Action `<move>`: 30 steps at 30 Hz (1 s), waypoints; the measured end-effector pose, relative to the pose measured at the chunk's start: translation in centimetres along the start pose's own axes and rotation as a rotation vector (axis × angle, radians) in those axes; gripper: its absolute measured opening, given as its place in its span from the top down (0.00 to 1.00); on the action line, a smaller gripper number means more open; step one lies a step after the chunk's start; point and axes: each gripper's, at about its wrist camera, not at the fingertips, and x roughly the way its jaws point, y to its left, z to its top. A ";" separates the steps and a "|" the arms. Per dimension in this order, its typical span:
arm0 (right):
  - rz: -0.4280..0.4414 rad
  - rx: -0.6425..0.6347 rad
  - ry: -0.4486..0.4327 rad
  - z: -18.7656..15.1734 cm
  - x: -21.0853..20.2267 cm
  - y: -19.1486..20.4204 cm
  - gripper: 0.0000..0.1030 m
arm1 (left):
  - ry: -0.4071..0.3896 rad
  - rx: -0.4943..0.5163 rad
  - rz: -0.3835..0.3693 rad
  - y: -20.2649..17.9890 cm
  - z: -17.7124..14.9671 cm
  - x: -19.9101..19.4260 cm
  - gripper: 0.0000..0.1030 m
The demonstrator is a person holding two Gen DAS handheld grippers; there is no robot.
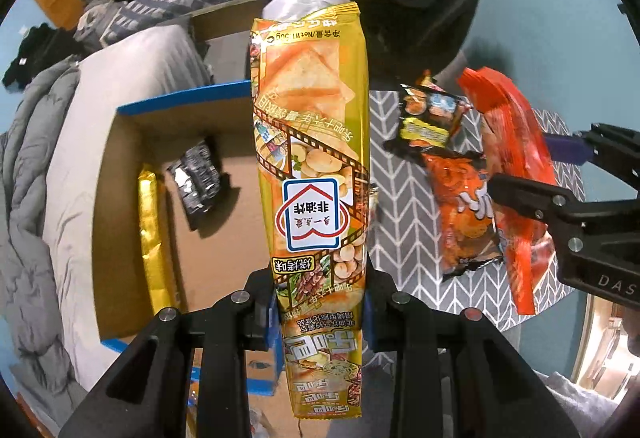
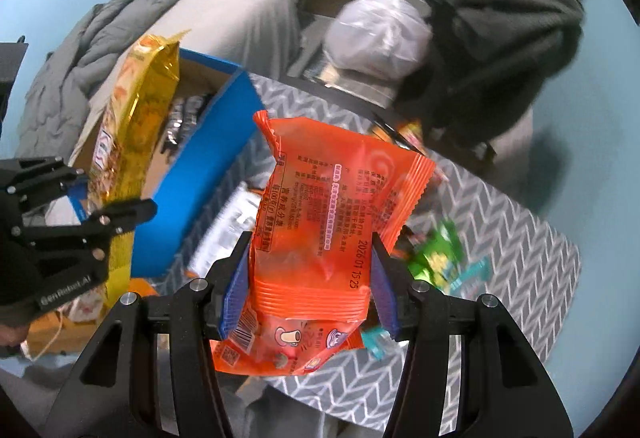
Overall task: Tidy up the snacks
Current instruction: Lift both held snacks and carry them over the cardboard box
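Left gripper (image 1: 320, 318): I have it clamped on the yellow bag (image 1: 312, 165) — the blue pads pinch the pack low down, and most of its length sticks out ahead of the fingers.
Yellow bag: held in the air, with the box (image 1: 160, 109) below and to its left.
Right gripper (image 2: 310, 286): I have it clamped on the orange bag (image 2: 332, 205) — a pad presses on each side and the pack bulges between them.
Orange bag: lifted clear of the table (image 2: 500, 205), its printed back facing my camera.
Box: blue-edged cardboard, open on top, off to the left of both grippers; a dark packet (image 1: 198, 177) and a gold pack (image 1: 154, 234) lie inside.
Table: grey chevron cloth, under and beyond the right gripper.
Loose snacks: a green packet (image 2: 436, 258) sits just right of the right fingers, blurred; a dark and orange packet (image 1: 432, 113) lies beyond the orange bag in the left view.
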 end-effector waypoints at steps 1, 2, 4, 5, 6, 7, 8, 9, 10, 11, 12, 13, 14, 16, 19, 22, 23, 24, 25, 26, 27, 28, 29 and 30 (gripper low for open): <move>0.005 -0.015 -0.003 0.5 0.1 0.6 0.48 | -0.001 -0.011 0.002 0.6 -0.1 -0.2 0.69; 0.014 -0.032 -0.005 1.0 0.3 1.3 0.48 | -0.003 -0.020 0.004 1.0 -0.2 -0.3 0.69; 0.026 -0.059 -0.006 1.9 0.6 2.4 0.48 | -0.004 -0.036 0.009 2.0 -0.3 -0.5 0.69; 0.030 -0.068 -0.006 2.3 0.8 2.8 0.48 | -0.005 -0.043 0.010 2.2 -0.4 -0.6 0.69; 0.036 -0.080 -0.006 2.6 1.0 3.3 0.48 | -0.006 -0.054 0.011 2.8 -0.5 -0.7 0.69; 0.043 -0.095 -0.007 3.2 1.3 3.9 0.48 | -0.007 -0.064 0.013 3.3 -0.5 -0.8 0.69; 0.048 -0.105 -0.007 3.5 1.4 4.4 0.48 | -0.008 -0.072 0.015 3.8 -0.6 -0.9 0.69; 0.053 -0.116 -0.007 3.8 1.5 4.9 0.48 | -0.011 -0.080 0.019 4.3 -0.7 -1.0 0.69; 0.058 -0.127 -0.007 4.2 1.7 5.4 0.48 | -0.013 -0.088 0.022 4.5 -0.7 -1.2 0.69; 0.063 -0.140 -0.007 4.6 1.9 6.0 0.48 | -0.015 -0.094 0.025 4.8 -0.7 -1.2 0.69; 0.065 -0.148 -0.007 4.8 2.0 6.4 0.48 | -0.015 -0.102 0.030 5.4 -0.7 -1.3 0.69; 0.069 -0.158 -0.008 5.2 2.2 6.9 0.48 | -0.016 -0.110 0.033 5.7 -0.8 -1.3 0.69; 0.072 -0.167 -0.009 5.5 2.3 7.4 0.48 | -0.017 -0.118 0.036 6.3 -0.8 -1.3 0.69; 0.080 -0.184 -0.009 6.1 2.7 8.5 0.48 | -0.017 -0.134 0.047 7.3 -1.0 -1.2 0.69; 0.093 -0.217 -0.006 7.2 3.4 10.1 0.48 | -0.013 -0.154 0.063 8.9 -1.2 -0.9 0.69; 0.099 -0.245 0.000 8.0 4.2 11.6 0.48 | -0.008 -0.175 0.074 10.3 -1.3 -0.6 0.69; 0.103 -0.255 0.003 8.3 4.5 12.2 0.48 | -0.005 -0.179 0.078 10.8 -1.3 -0.4 0.69; 0.108 -0.263 0.006 8.5 4.8 12.7 0.48 | -0.003 -0.186 0.083 11.3 -1.3 -0.2 0.69; 0.116 -0.271 0.013 8.8 5.3 13.3 0.48 | -0.002 -0.190 0.085 11.6 -1.4 -0.1 0.69; 0.120 -0.275 0.016 9.0 5.6 13.7 0.48 | 0.002 -0.195 0.090 12.1 -1.4 0.1 0.69; 0.126 -0.280 0.020 9.2 5.9 14.2 0.48 | 0.007 -0.200 0.093 12.5 -1.5 0.4 0.69; 0.132 -0.287 0.028 9.5 6.4 14.7 0.48 | 0.011 -0.205 0.093 12.9 -1.5 0.7 0.69; 0.134 -0.290 0.033 9.6 6.7 15.1 0.48 | 0.015 -0.208 0.093 13.2 -1.5 0.8 0.69; 0.137 -0.292 0.038 9.9 7.0 15.4 0.48 | 0.022 -0.212 0.094 13.5 -1.6 1.2 0.69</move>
